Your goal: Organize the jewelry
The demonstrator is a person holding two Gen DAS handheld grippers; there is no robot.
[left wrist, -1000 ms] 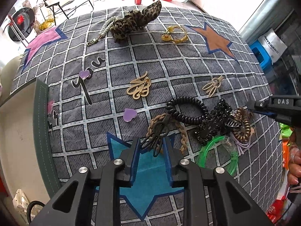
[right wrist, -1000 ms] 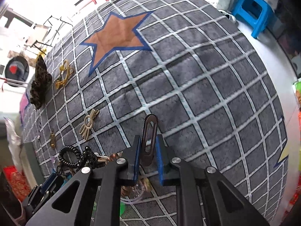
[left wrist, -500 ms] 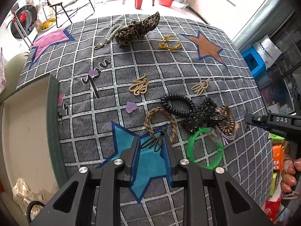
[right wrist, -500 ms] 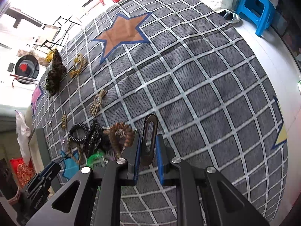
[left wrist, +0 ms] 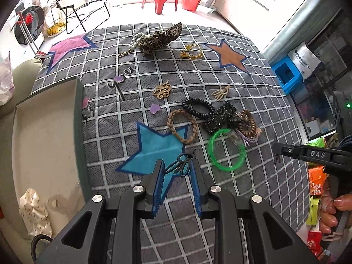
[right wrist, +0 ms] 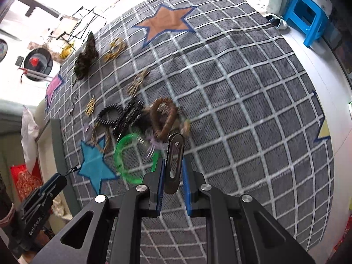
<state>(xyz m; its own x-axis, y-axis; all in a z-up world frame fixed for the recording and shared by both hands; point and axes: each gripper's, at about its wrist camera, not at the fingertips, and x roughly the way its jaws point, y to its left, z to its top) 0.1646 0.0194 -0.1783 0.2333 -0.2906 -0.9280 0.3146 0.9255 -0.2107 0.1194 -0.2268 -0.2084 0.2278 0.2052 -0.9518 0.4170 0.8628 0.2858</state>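
Observation:
My left gripper (left wrist: 177, 165) is shut on a black hair clip (left wrist: 179, 167) and holds it above the blue star on the grey checked cloth (left wrist: 253, 101). My right gripper (right wrist: 173, 160) is shut on a dark oval hair clip (right wrist: 175, 160) and holds it above the cloth, near the pile. The pile holds a green bangle (left wrist: 226, 151), a black coil tie (left wrist: 198, 109), a braided tan tie (left wrist: 181, 127), a black beaded clip (left wrist: 220, 118) and a brown coil tie (left wrist: 248, 123). The right gripper also shows in the left wrist view (left wrist: 278, 151).
A shallow beige box with a green rim (left wrist: 79, 132) lies at the cloth's left edge. Gold clips (left wrist: 162, 91), a leopard scrunchie (left wrist: 160, 39), a pearl chain (left wrist: 134, 43) and a gold bangle (left wrist: 191, 51) lie farther back. A blue stool (right wrist: 312, 25) stands beyond the cloth.
Both grippers have risen and drawn back from the pile, each keeping its clip. The left one moved toward the blue star and the box side.

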